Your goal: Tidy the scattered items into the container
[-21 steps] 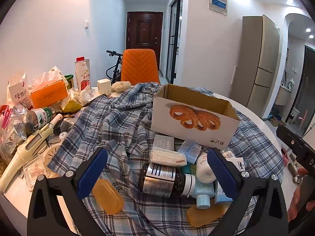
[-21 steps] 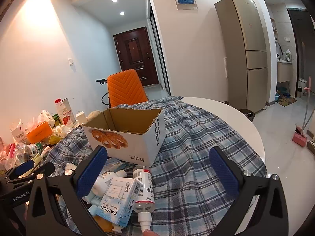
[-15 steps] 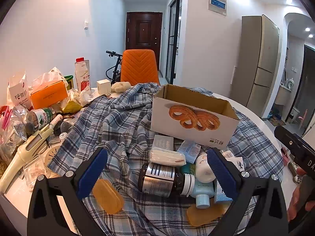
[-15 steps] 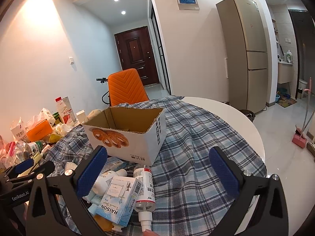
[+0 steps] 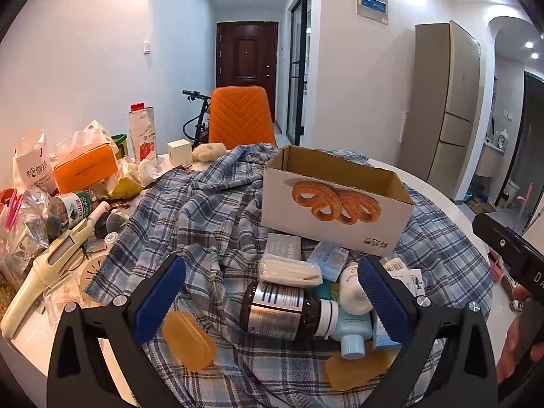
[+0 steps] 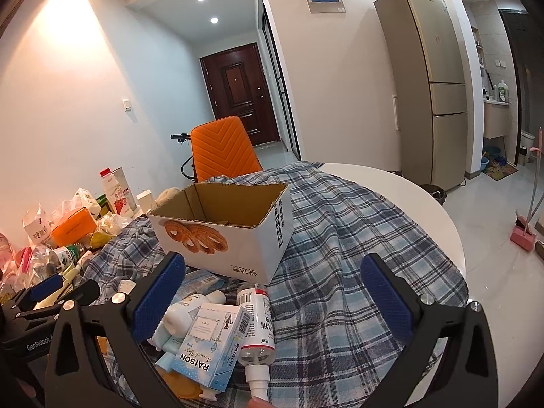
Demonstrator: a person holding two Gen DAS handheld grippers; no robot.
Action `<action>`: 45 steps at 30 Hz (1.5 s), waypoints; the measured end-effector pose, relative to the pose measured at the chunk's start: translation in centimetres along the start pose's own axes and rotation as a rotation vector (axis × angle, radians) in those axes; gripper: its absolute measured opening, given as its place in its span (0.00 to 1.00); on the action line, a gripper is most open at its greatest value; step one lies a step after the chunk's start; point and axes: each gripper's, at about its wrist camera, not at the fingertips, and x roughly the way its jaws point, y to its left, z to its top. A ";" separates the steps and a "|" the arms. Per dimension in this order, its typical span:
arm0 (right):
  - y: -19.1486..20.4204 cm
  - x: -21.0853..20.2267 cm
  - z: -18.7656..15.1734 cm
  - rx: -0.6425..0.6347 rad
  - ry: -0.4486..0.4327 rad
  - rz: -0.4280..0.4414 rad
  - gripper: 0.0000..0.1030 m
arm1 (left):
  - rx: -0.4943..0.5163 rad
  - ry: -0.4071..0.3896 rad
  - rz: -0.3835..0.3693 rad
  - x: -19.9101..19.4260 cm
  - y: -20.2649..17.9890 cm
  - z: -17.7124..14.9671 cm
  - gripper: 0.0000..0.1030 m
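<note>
Task barely begun, judging by the layout. Left to right across the table:

- Far left: unrelated clutter beyond the plaid cloth (image 5: 217, 210), e.g. orange carton (image 5: 85, 170), milk carton (image 5: 142, 132). Unclear whether this counts as part of the job.
- Left gripper (image 5: 272, 292): spread wide, nothing between the pads, hovering tilted down over the pile. Amber soap bar (image 5: 187, 340) just beside its left finger, on the cloth.
- Centre pile, all loose on the cloth in front of the box: dark pill bottle (image 5: 282, 309) lying on its side, white packet (image 5: 289, 272) behind it, pale blue bottle (image 5: 350, 329) touching the pill bottle's cap end, RAISON box (image 6: 210, 340), clear spray bottle (image 6: 256, 323) lying flat with nozzle toward the camera.
- Cardboard box (image 6: 221, 234), printed with pastries: upright, flaps open, just behind the pile. Interior largely bare cardboard as far as visible; floor of the box mostly hidden.
- Right gripper (image 6: 272, 295): also spread wide, empty, over bare cloth to the right of the spray bottle.

Done: nothing evident. Left: every item in the pile.
</note>
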 end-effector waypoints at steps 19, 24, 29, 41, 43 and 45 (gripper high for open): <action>0.5 0.9 -0.3 -0.012 0.038 0.009 1.00 | 0.010 0.023 -0.010 0.7 -0.3 -0.2 1.00; 0.5 0.9 -0.3 -0.012 0.037 0.008 1.00 | 0.007 0.023 -0.012 0.7 -0.4 -0.2 1.00; 0.4 1.0 -0.3 -0.008 0.044 0.009 1.00 | 0.014 0.026 -0.009 0.8 -0.5 -0.2 1.00; 1.1 1.6 1.3 -0.077 0.062 -0.014 1.00 | 0.052 0.065 -0.003 1.8 -1.2 1.3 1.00; 1.6 2.1 2.2 -0.111 0.070 0.002 1.00 | 0.057 0.051 0.008 1.8 -1.2 2.5 1.00; 2.1 2.7 3.2 -0.148 0.098 0.034 1.00 | 0.056 0.045 0.005 1.8 -1.1 3.6 1.00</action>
